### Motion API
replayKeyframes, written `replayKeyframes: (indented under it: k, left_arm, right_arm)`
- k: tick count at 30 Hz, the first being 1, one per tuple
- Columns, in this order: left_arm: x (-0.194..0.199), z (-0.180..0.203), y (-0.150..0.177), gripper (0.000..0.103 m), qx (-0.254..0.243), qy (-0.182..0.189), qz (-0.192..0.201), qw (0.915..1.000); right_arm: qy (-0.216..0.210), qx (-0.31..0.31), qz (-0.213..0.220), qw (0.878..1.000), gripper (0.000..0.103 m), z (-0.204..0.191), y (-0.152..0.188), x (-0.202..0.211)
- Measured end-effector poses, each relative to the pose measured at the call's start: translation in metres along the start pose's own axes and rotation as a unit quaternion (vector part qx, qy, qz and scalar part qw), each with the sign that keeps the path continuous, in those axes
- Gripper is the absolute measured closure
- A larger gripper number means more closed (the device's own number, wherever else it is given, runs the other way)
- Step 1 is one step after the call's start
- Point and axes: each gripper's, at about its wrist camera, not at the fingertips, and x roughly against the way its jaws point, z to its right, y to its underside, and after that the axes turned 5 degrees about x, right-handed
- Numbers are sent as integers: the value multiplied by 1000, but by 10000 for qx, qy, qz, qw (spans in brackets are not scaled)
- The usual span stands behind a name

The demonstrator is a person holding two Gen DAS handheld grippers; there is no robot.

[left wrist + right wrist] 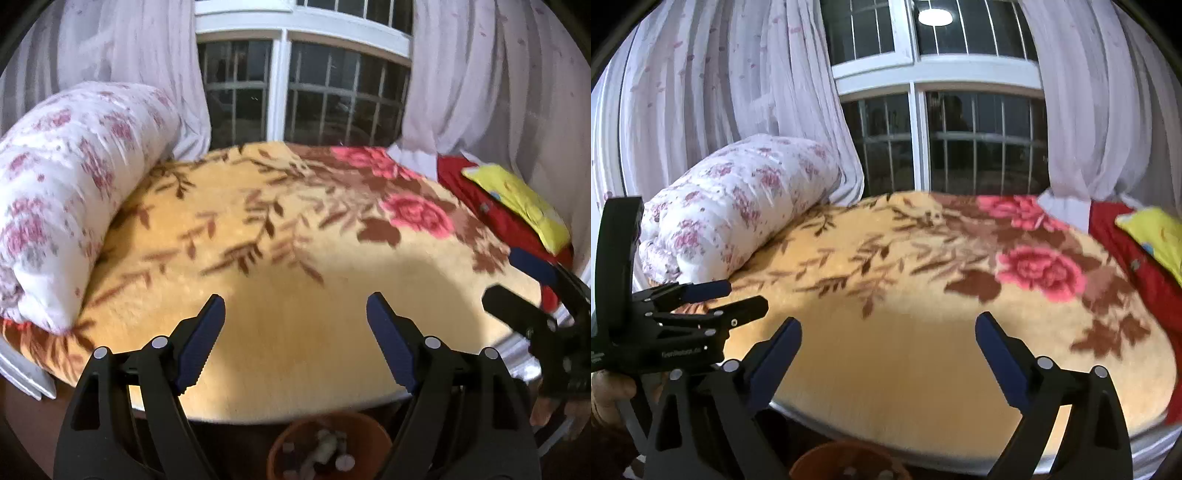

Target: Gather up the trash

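A: Sitting on the floor at the foot of the bed: round terracotta-brown bin (328, 448), holding pale crumpled scraps and small round bits of trash (325, 448). Showing only as a rim at the bottom edge of the right wrist view.

B: Hovering above it: left gripper (295, 325), blue-padded jaws spread wide, gripping nothing. Right gripper (888, 345) likewise standing released, nothing between the pads.

A: Showing beyond both: fleecy yellow blanket (295, 295) with brown leaves and pink roses, covering the bed, no scraps lying on it.

B: Lying along its left edge: rolled white quilt (66, 192) with pink flowers. Resting at far right: red cloth (476, 195) under a yellow cushion (517, 199).

A: Hanging behind: sheer white curtains (720, 110), framing a barred window (960, 140), dark outside.
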Motion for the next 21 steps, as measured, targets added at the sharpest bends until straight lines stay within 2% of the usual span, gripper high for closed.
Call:
replayKeyframes:
  k: [6, 10, 15, 21]
  left_arm:
    - [-7, 0, -23, 26, 141, -162, 237, 9995]
    - [-13, 2, -30, 26, 104, -420, 406, 9982]
    - [-26, -2, -31, 22, 101, -630, 400, 9972]
    - [-34, -16, -32, 21, 338, -748, 419, 9957]
  right_arm:
    - [-27, -133, 121, 9998, 6, 8, -14, -9]
    - [37, -174, 160, 9997, 5, 11, -19, -17]
    - [244, -145, 154, 9995, 5, 12, -22, -32]
    - [332, -219, 205, 9990, 5, 15, -15, -42]
